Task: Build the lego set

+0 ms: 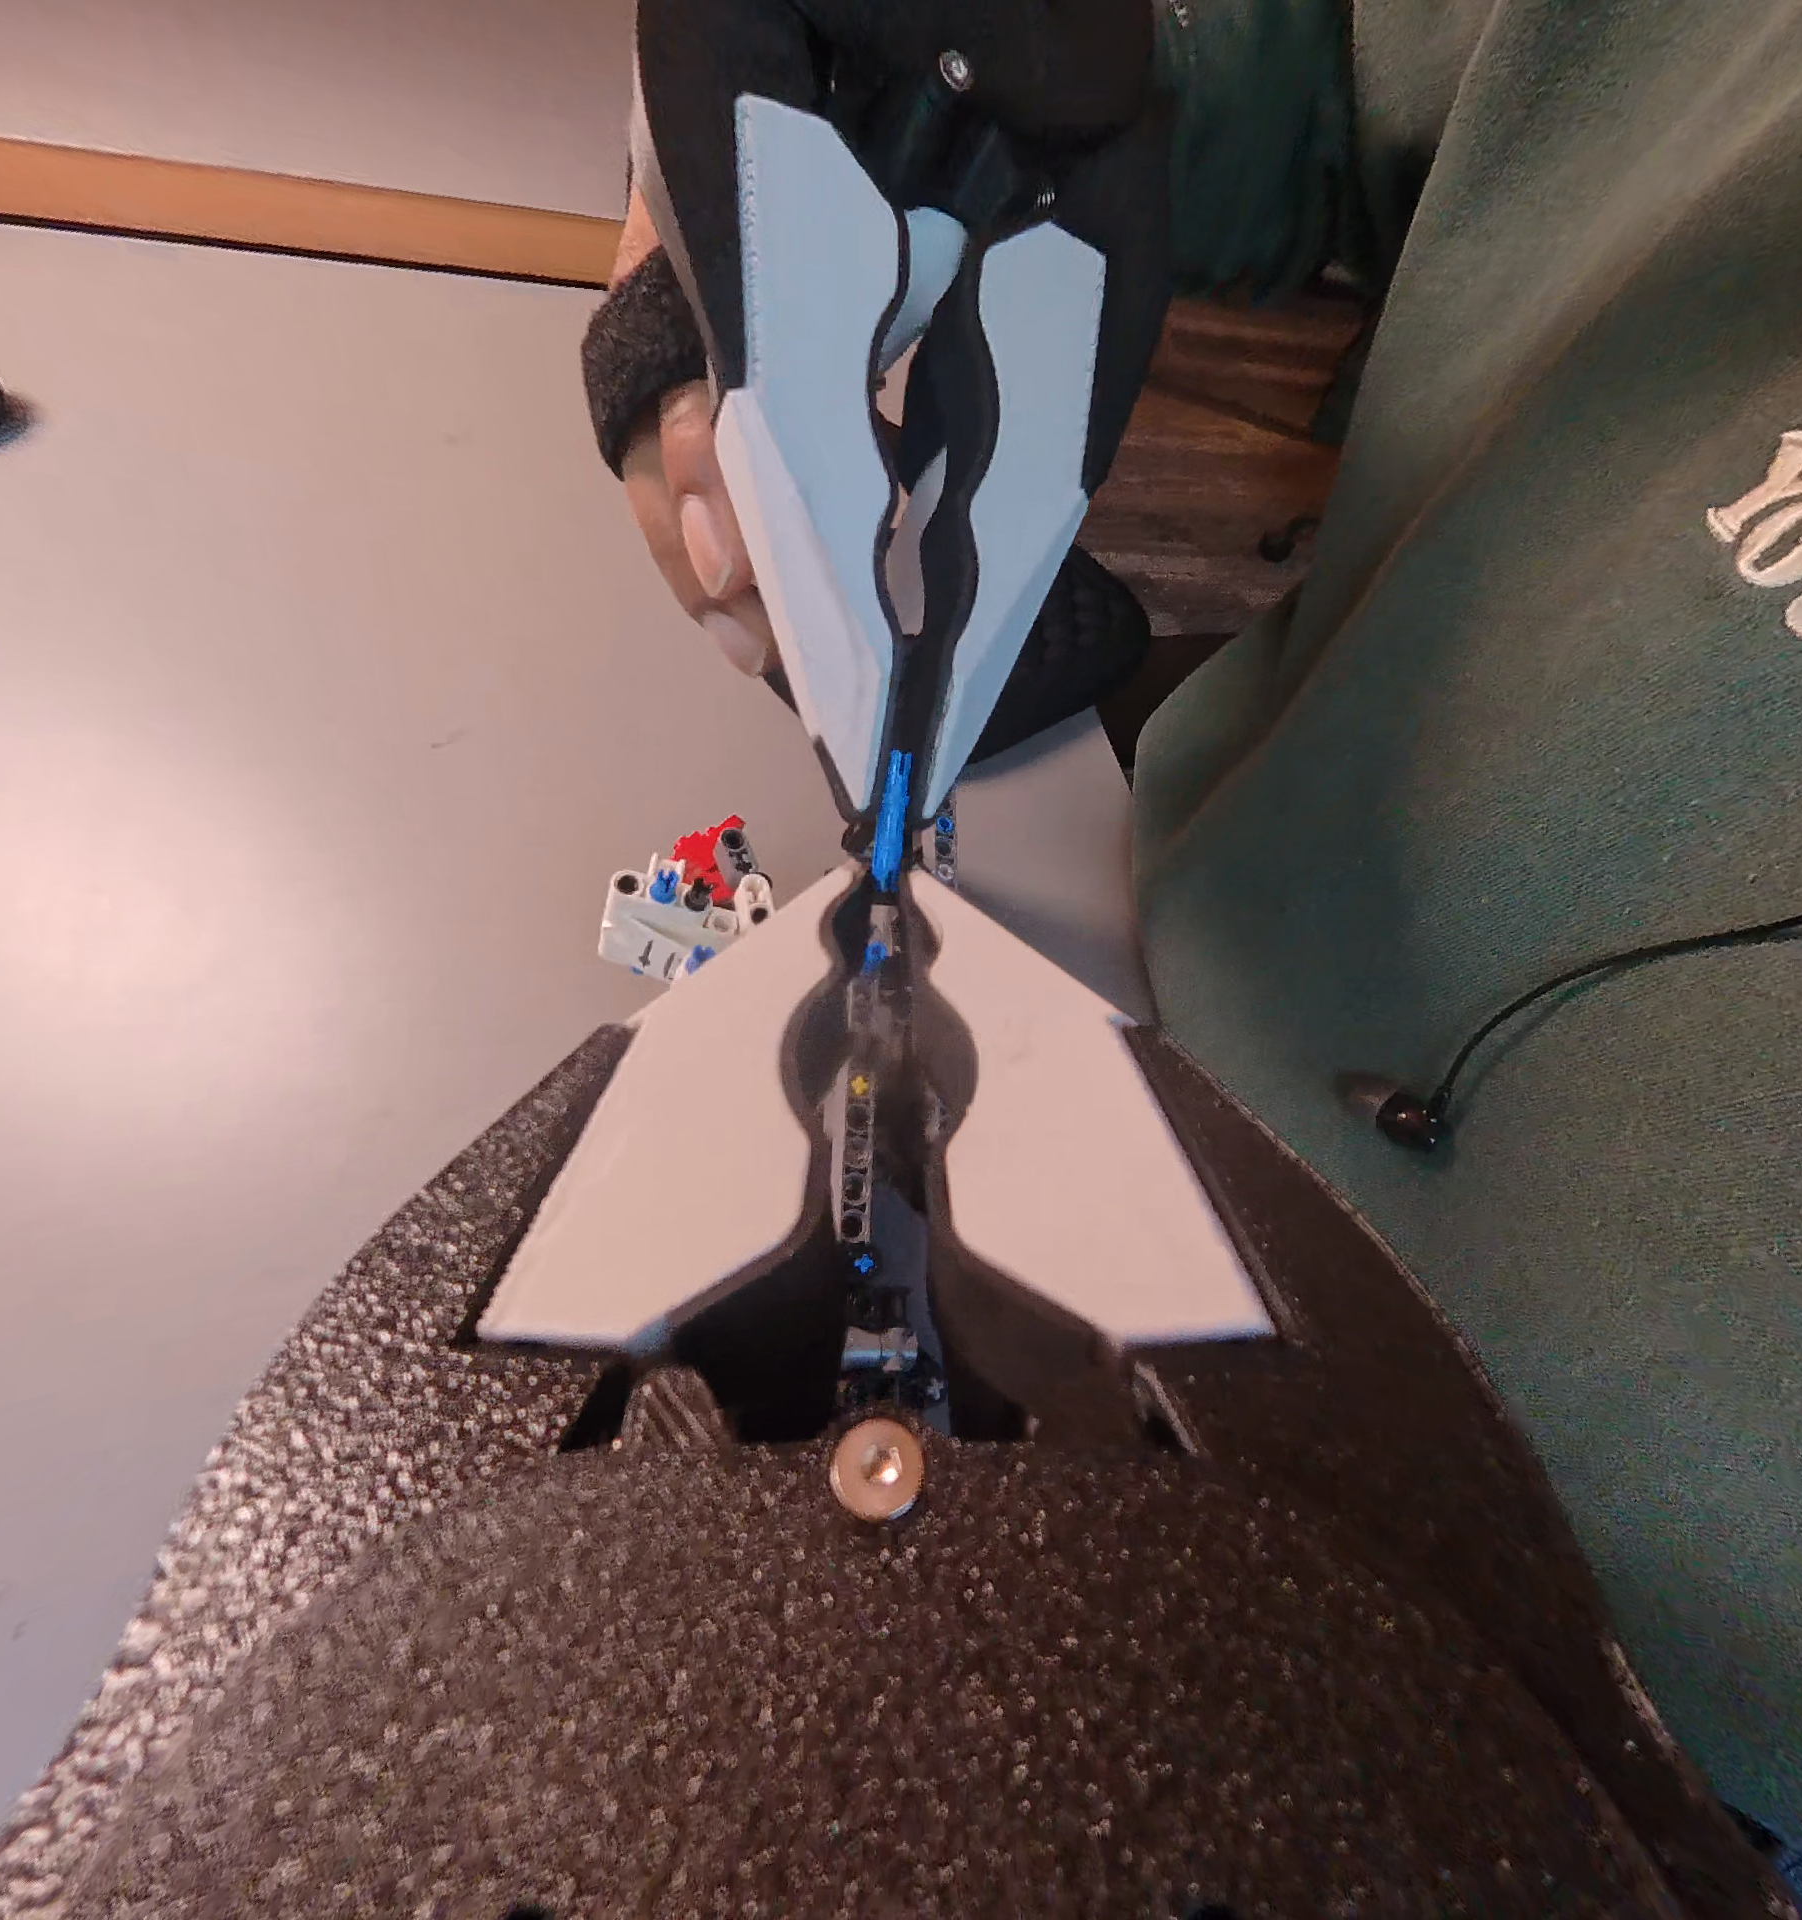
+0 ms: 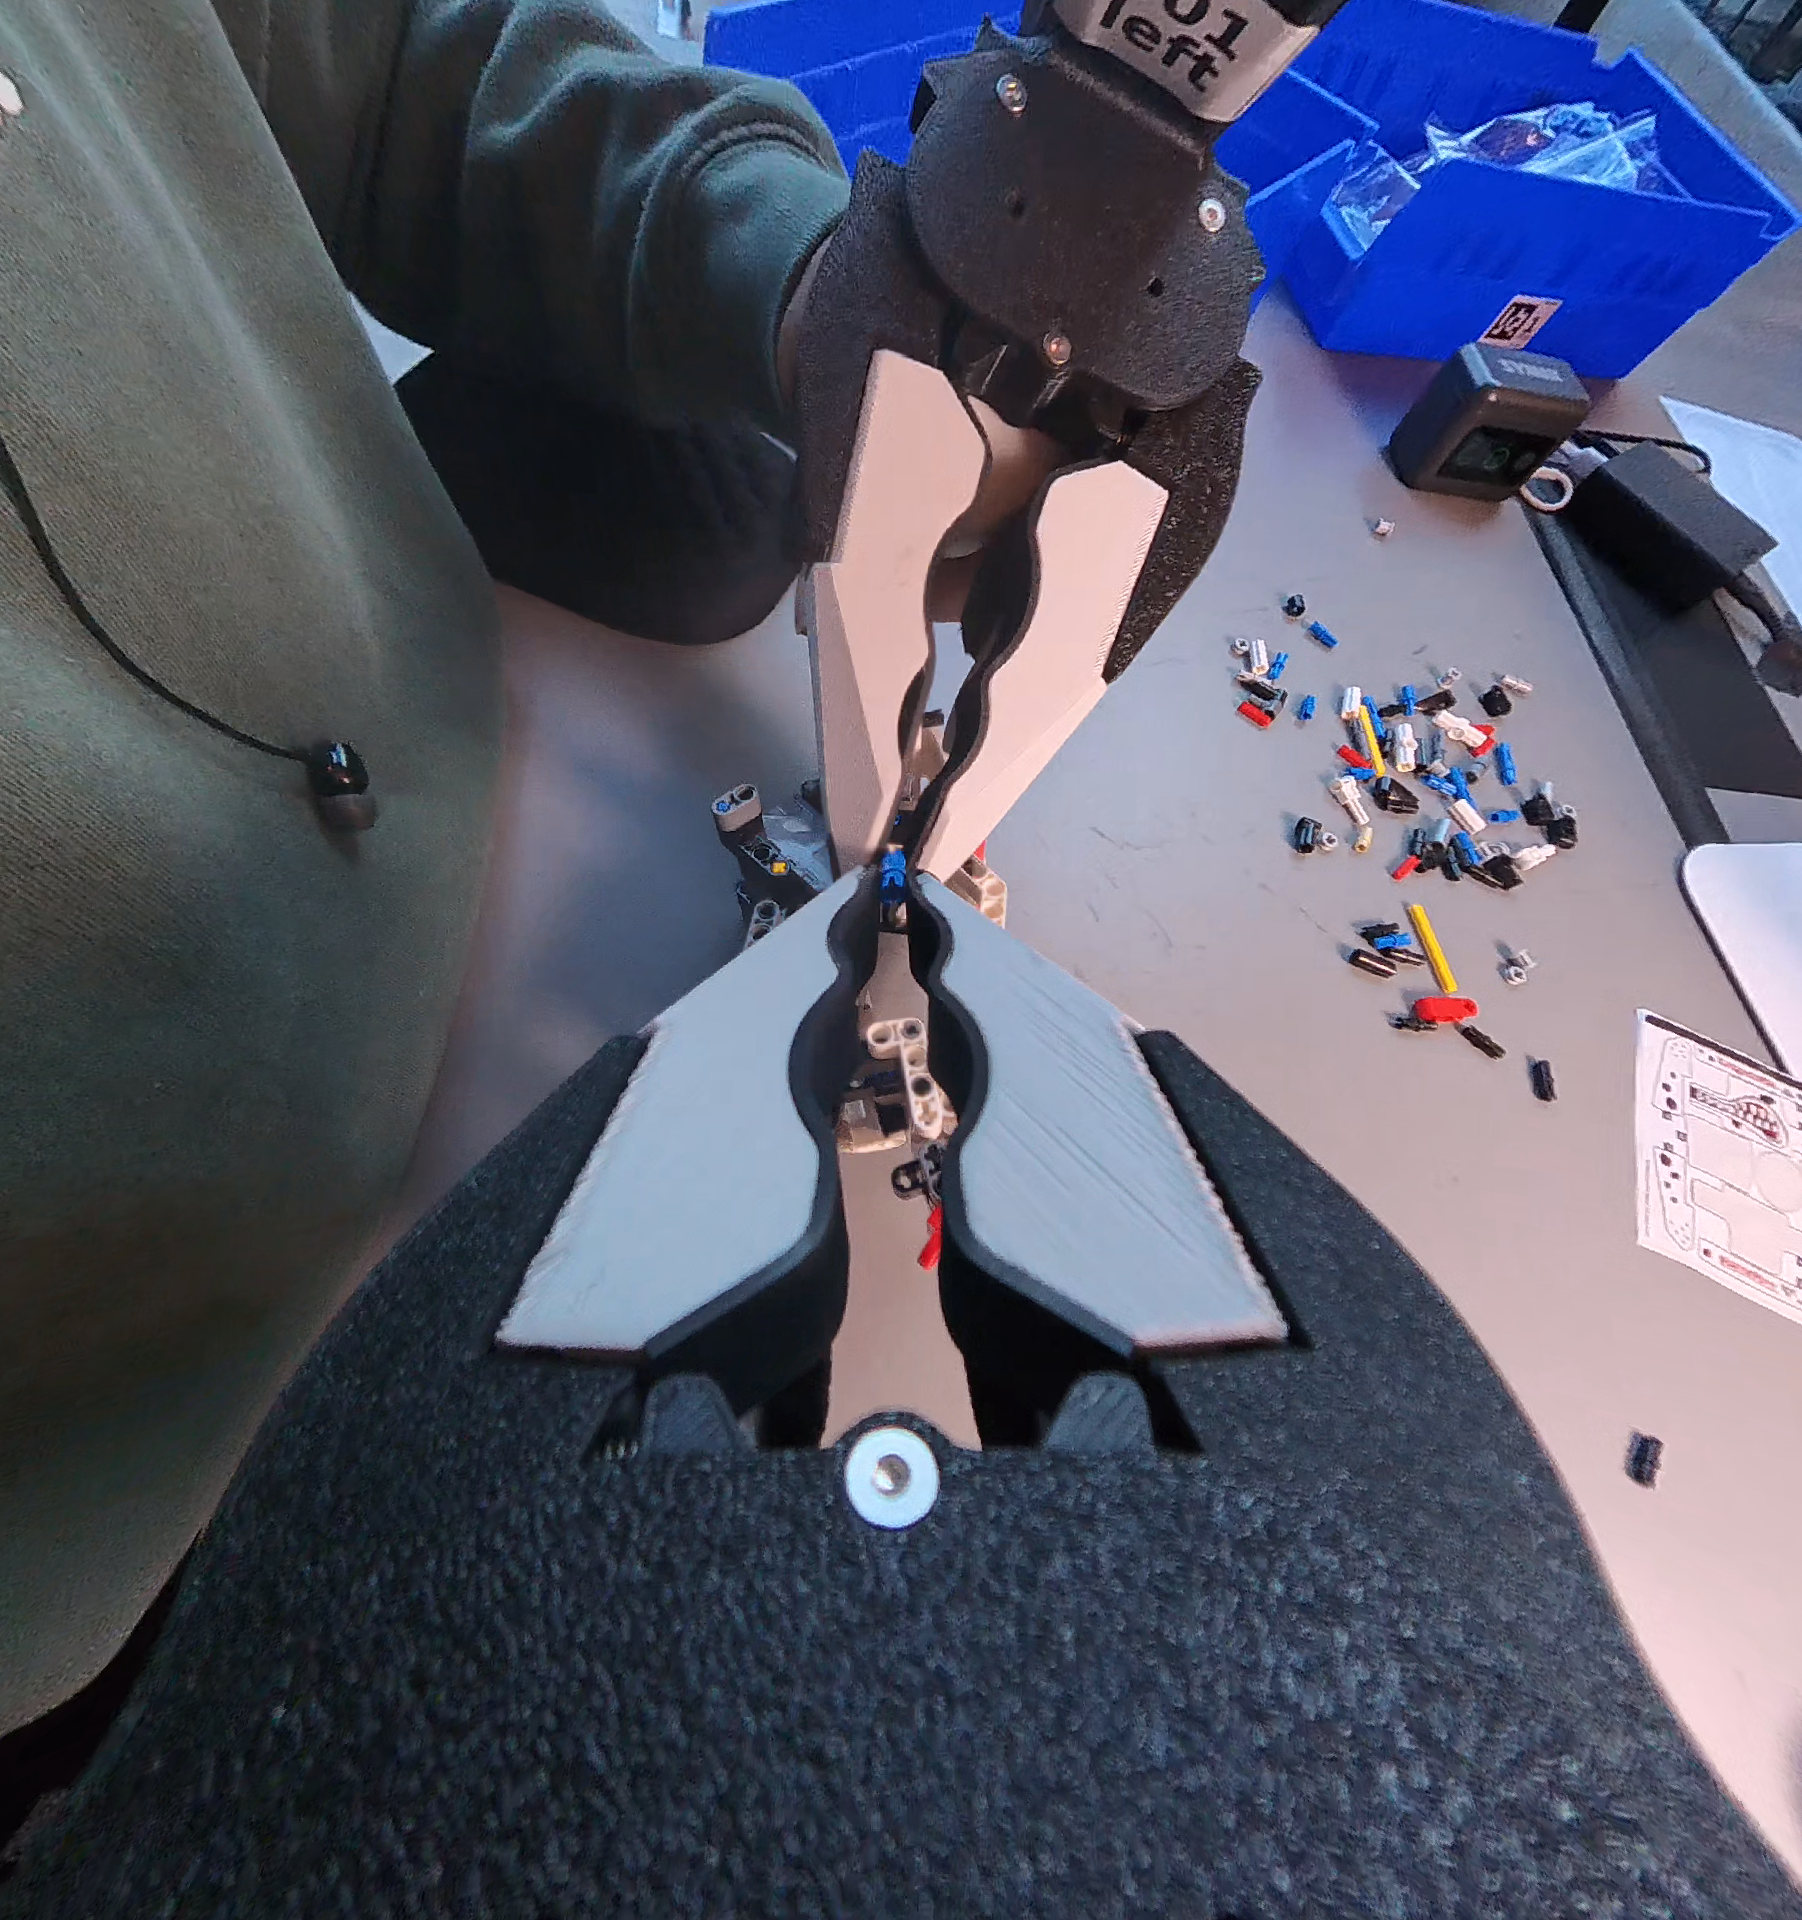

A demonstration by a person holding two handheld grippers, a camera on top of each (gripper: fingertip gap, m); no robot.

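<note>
My left gripper (image 1: 881, 885) is shut on a grey Technic beam assembly (image 1: 857, 1143) that runs back between its fingers. My right gripper (image 2: 892, 888) is shut on a small blue pin (image 2: 890, 871) and holds it tip to tip against the left gripper (image 2: 902, 836). In the left wrist view the right gripper (image 1: 895, 800) comes down from above with the blue pin (image 1: 892, 831) touching the end of the grey assembly. Parts of the grey assembly (image 2: 772, 847) stick out beside the left gripper's fingers. Where pin and beam meet is hidden.
A small white and red sub-assembly (image 1: 684, 904) lies on the grey table just below. A pile of loose pieces (image 2: 1427, 769) lies to the right, with blue bins (image 2: 1499, 208), a black device (image 2: 1489, 431) and a printed sheet (image 2: 1749, 1174). A person's green sweatshirt (image 2: 149, 520) is close by. The tips of both grippers are at nearly the same place.
</note>
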